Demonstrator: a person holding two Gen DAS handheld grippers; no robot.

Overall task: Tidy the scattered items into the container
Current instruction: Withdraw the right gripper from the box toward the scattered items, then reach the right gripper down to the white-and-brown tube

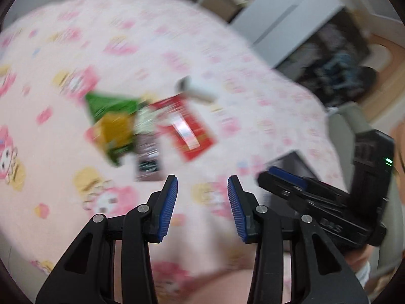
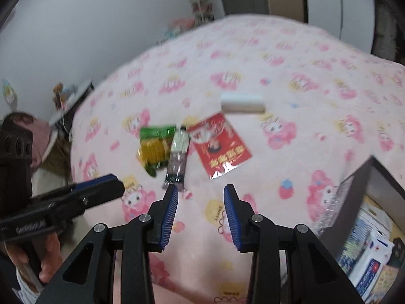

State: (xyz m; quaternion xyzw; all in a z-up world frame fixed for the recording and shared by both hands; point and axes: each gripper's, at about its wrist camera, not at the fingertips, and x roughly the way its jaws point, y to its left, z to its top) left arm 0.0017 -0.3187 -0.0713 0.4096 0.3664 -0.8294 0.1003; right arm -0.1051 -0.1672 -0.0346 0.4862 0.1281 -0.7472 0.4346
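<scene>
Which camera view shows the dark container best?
The right wrist view: the container sits at its right edge, open, with packets visible inside. The left wrist view shows only a blurred corner of it behind the right gripper.

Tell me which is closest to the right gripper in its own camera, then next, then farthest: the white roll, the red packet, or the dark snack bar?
1. The dark snack bar, just beyond the left pad of the right gripper.
2. The red packet, farther up, slightly right.
3. The white roll, farthest back on the pink blanket.
</scene>
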